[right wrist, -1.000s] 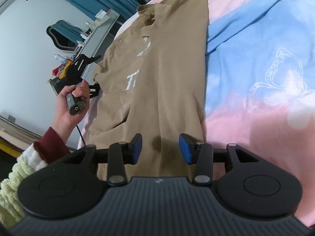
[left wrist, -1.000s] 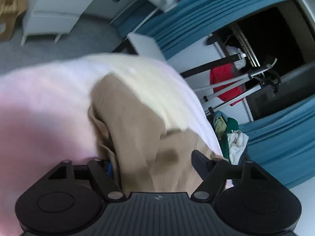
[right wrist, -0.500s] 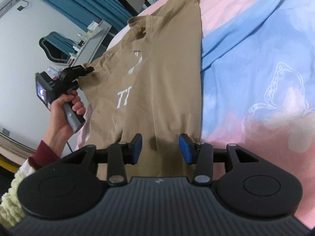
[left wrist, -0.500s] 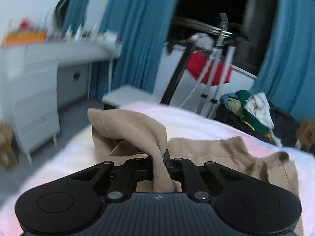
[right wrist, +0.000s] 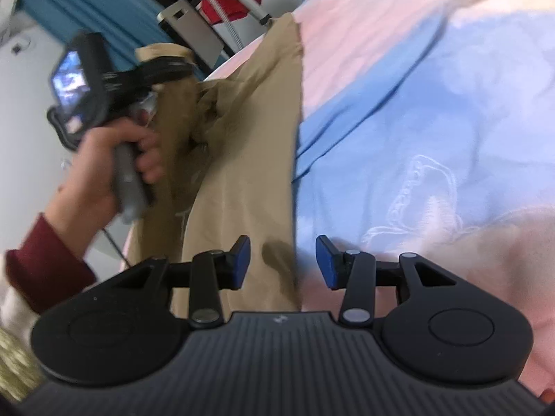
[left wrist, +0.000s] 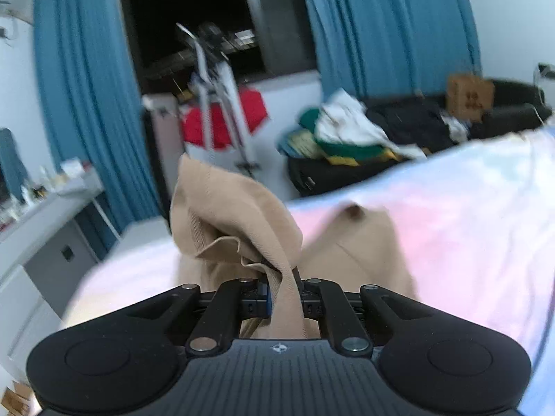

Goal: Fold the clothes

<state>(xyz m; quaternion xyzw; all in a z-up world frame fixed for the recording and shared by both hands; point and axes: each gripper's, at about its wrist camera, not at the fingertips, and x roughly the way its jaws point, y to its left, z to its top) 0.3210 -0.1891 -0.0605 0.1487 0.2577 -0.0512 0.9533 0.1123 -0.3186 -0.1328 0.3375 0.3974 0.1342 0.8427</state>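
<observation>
A tan T-shirt (right wrist: 253, 145) lies lengthwise on a pink and blue bedspread (right wrist: 433, 111). My left gripper (left wrist: 282, 291) is shut on a bunched edge of the tan T-shirt (left wrist: 236, 222) and holds it lifted off the bed. In the right wrist view the left gripper (right wrist: 163, 69) carries that fold up over the shirt's left side. My right gripper (right wrist: 281, 260) is open and empty, hovering just above the shirt's near right edge, with its blue pads (right wrist: 242, 254) apart.
The bedspread (left wrist: 468, 228) fills the right. A white dresser (left wrist: 41, 242) stands left of the bed. A tripod (left wrist: 218, 97), a red garment (left wrist: 225, 118) and a pile of clothes (left wrist: 347, 131) stand beyond the bed's far end, before blue curtains (left wrist: 381, 24).
My left gripper closed on the shirt's left edge, then lifted and swung it toward the right over the shirt. My right gripper stayed open near the shirt's hem.
</observation>
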